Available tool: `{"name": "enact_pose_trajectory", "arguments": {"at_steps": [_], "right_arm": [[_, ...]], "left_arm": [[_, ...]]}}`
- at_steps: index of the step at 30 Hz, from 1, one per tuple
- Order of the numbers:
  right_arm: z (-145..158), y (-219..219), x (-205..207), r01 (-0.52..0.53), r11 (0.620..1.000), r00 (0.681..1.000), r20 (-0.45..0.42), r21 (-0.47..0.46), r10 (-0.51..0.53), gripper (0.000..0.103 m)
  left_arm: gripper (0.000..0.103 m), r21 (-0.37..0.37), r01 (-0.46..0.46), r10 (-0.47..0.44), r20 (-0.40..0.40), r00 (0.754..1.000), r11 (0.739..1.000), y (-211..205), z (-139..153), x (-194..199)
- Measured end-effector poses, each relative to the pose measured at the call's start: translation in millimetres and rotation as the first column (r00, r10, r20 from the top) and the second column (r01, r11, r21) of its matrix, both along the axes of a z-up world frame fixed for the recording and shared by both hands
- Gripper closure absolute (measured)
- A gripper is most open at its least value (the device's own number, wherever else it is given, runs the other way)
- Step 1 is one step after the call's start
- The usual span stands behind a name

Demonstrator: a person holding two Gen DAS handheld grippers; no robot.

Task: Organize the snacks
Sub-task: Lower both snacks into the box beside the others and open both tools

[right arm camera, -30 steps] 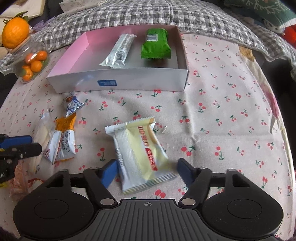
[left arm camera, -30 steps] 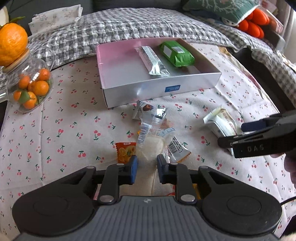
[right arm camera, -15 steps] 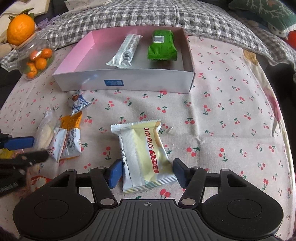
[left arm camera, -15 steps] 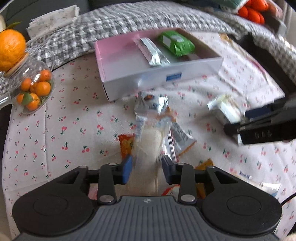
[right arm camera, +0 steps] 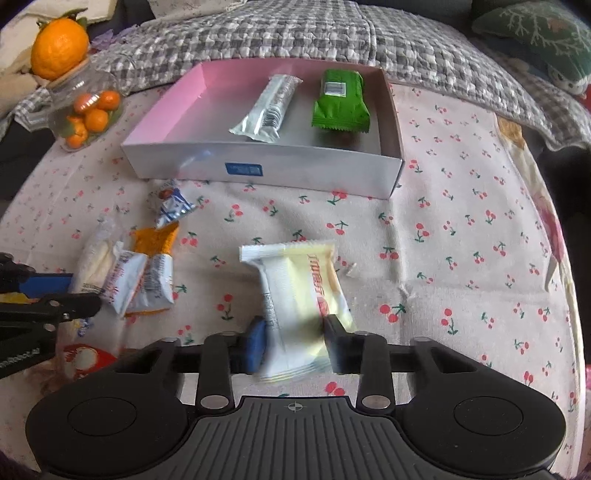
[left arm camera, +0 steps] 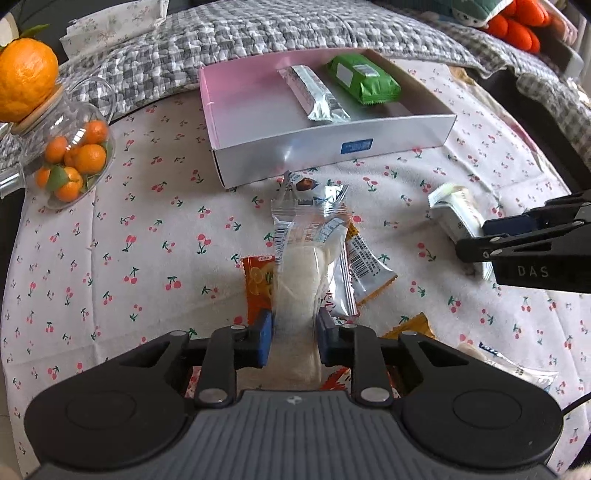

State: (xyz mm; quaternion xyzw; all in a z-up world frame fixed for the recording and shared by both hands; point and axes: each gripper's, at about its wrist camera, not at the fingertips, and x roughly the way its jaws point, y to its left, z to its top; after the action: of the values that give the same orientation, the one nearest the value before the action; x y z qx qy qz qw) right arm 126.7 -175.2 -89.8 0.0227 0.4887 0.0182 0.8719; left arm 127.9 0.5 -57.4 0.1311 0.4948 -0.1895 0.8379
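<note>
Cherry-print tablecloth [left arm camera: 110, 258] bears the box [left arm camera: 332, 147]. Left gripper [left arm camera: 293, 336] clamps a clear rice-cake packet [left arm camera: 306, 254]; only the right-wrist view shows the right gripper [right arm camera: 293, 345] closing on the cream wafer packet [right arm camera: 303, 291].

Cherry-print cloth [right arm camera: 461, 229] over table: soft matt cotton, lightly creased. Checked quilt [right arm camera: 295, 33] behind: padded, puckered fabric. Box [right arm camera: 266, 171]: smooth card, faint sheen on white outer wall, pink matt inside. Silver packet [right arm camera: 267, 109] in box: shiny foil. Green packet [right arm camera: 340, 103]: glossy plastic film. Clear wrapper [left arm camera: 306, 251] in left tool [left arm camera: 293, 336]: transparent crinkled plastic. Cream packet [right arm camera: 303, 291] in right tool [right arm camera: 293, 341]: satin plastic. Tool bodies: matt black plastic, ribbed grey top, blue pads, metal pins. Jar [left arm camera: 70, 155]: clear glass, wooden lid.
</note>
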Motion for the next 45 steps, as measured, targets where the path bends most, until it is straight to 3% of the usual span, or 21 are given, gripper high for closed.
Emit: {"name": "enact_pose_trajectory", "arguments": {"at_steps": [8,10,13,15,16,21,24,26,27,29,36,45], "right_arm": [[8,-10,2,0.033,0.996,0.999,-0.003,0.087,-0.033,0.084],[9,-13,3,0.041,0.993,0.999,-0.004,0.111,-0.041,0.082],[6,-17,5,0.061,0.989,0.998,-0.019,0.136,-0.059,0.064],[3,-19,6,0.079,0.988,0.997,-0.022,0.133,-0.077,0.034],[2,-19,7,0.087,0.988,0.996,-0.017,0.128,-0.085,0.031],[-6,-10,17,0.061,0.995,0.998,-0.021,0.082,-0.060,0.031],[-12,1,20,0.032,0.999,0.999,-0.015,-0.015,-0.033,0.031],[-12,5,20,0.019,0.999,1.000,-0.005,-0.036,-0.019,0.037],[-11,4,20,0.020,1.000,1.000,-0.005,-0.022,-0.020,0.048],[-8,2,21,0.036,0.999,0.999,-0.008,-0.007,-0.036,0.055],[-2,-18,23,0.149,0.981,0.989,-0.041,0.126,-0.145,0.057],[29,-25,15,0.171,0.957,0.984,-0.001,0.236,-0.176,0.057]], "left_arm": [[0.083,-0.056,-0.029,0.030,0.018,0.999,0.998,3,14,-1],[0.083,-0.070,-0.035,0.037,0.020,0.999,0.997,3,16,-1],[0.083,-0.095,-0.044,0.046,0.017,0.999,0.995,4,19,-2],[0.083,-0.104,-0.048,0.050,0.018,0.999,0.993,3,21,-2],[0.083,-0.107,-0.051,0.053,0.018,0.998,0.993,2,21,-2],[0.083,-0.119,-0.063,0.066,0.018,0.998,0.991,-3,21,0],[0.083,-0.122,-0.063,0.066,0.020,0.998,0.990,-5,21,0],[0.083,-0.127,-0.066,0.069,0.020,0.997,0.990,-5,21,1],[0.083,-0.129,-0.069,0.072,0.022,0.997,0.989,-6,21,1],[0.083,-0.134,-0.078,0.082,0.024,0.996,0.988,-5,22,2],[0.083,-0.161,-0.108,0.114,0.029,0.993,0.981,-2,25,5],[0.083,-0.196,-0.144,0.155,0.046,0.987,0.970,0,36,8]]}}
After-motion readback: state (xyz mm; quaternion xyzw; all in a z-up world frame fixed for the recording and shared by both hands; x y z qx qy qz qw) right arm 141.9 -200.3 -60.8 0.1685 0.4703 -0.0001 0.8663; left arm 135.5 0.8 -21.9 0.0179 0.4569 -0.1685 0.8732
